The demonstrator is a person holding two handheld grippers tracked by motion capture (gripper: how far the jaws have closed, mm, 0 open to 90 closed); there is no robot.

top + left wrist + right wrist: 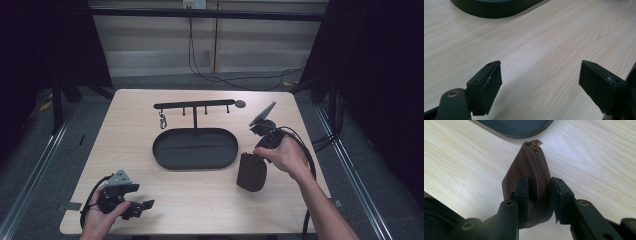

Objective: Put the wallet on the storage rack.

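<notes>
A brown zippered leather pouch [531, 170] hangs edge-up between the two black jaws of my right gripper [537, 192], which is shut on it; its brass zip pull [534, 143] points away from the camera. In the high view the pouch [251, 172] is just right of the black oval tray [165, 157], with the right gripper [261, 152] above it in a hand. My left gripper [142, 207] rests at the table's front left corner, open, with bare wood between its jaws [540, 82].
A black T-shaped hanger bar [194, 105] stands behind the tray with a metal clasp [162, 120] hanging from its left hook. The tray's dark rim [491, 13] lies ahead of the left gripper. Cables run along the floor behind the table.
</notes>
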